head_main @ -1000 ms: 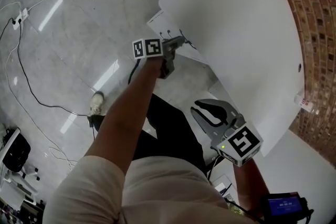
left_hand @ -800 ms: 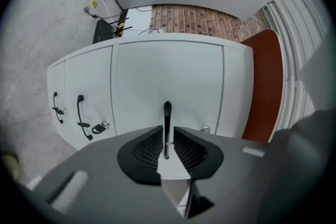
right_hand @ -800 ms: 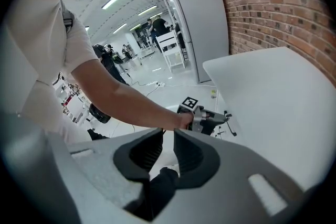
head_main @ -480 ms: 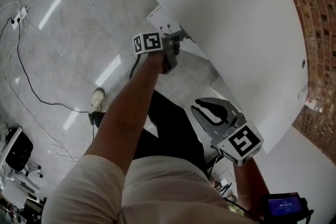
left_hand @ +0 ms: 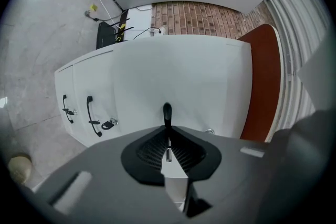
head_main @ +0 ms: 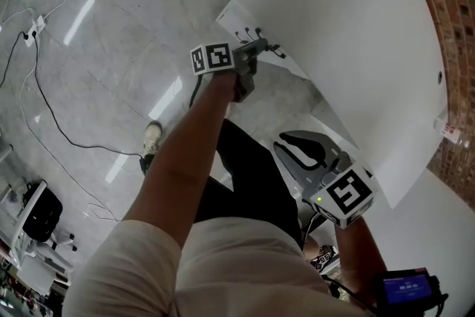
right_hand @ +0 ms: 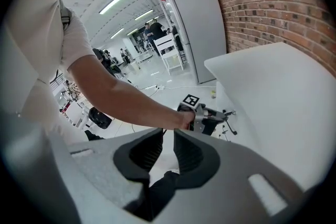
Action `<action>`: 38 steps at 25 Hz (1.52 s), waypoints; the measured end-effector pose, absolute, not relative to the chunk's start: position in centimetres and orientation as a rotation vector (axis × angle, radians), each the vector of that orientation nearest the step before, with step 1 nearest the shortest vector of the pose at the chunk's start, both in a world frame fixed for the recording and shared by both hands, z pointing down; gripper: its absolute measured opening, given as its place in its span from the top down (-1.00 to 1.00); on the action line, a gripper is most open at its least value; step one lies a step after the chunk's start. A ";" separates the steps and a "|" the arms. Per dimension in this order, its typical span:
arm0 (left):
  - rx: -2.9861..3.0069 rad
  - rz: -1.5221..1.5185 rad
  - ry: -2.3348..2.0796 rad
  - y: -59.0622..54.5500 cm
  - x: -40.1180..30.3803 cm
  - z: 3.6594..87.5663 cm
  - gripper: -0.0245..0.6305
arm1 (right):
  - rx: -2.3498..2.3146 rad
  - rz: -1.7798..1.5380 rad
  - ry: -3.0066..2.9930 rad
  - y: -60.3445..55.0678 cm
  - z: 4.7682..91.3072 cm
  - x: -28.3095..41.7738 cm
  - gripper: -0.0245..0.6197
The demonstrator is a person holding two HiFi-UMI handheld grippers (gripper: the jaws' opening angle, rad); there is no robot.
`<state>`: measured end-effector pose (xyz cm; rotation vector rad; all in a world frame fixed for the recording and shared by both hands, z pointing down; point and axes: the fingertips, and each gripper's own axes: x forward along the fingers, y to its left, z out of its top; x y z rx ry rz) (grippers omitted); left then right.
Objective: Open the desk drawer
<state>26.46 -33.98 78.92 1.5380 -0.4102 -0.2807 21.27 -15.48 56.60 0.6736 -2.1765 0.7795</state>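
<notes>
Head view, left gripper: the left gripper (head_main: 258,48) reaches out to the front edge of the white desk (head_main: 349,26), with its jaws at the drawer bank under the top.
Head view, right gripper: the right gripper (head_main: 300,152) is held low, beside the person's legs (head_main: 252,174) and well apart from the drawers.
Head view, surroundings: cables (head_main: 44,115) trail over the floor (head_main: 96,48), and a shoe (head_main: 152,136) rests there. All of it lies clear of the drawer's path.
Left gripper view, jaws: the left gripper (left_hand: 167,131) has its jaws closed together on the black drawer handle (left_hand: 167,112).
Left gripper view, task item: the drawer front (left_hand: 178,71) shows no gap around it, so it is judged not yet pulled out.
Left gripper view, neighbours: two further handles (left_hand: 90,115) and a key (left_hand: 109,124) sit off to one side, apart from the held handle.
Right gripper view, jaws: the right gripper (right_hand: 167,139) has its jaws a narrow slot apart, with nothing between them.
Right gripper view, background: a brick wall (right_hand: 273,2) stands behind the desk (right_hand: 283,92).
Progress: the grasp is made and the pull remains.
Obstruction: the person's own legs stand nearest the drawer's travel and probably need to give way.
</notes>
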 end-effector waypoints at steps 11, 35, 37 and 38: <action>1.513 -0.213 -0.396 -30.6 24.7 79.0 0.83 | 0.736 0.842 -2.197 -15.2 56.3 21.2 0.72; 1.542 -0.112 -0.395 -27.4 22.0 79.2 0.80 | 0.792 0.870 -2.203 -14.5 55.5 17.9 0.72; 1.564 -0.093 -0.392 -26.7 20.8 78.7 0.79 | 0.796 0.866 -2.204 -14.0 55.1 16.8 0.72; 1.574 -0.077 -0.390 -26.3 20.5 78.7 0.77 | 0.797 0.865 -2.205 -13.9 55.0 16.6 0.72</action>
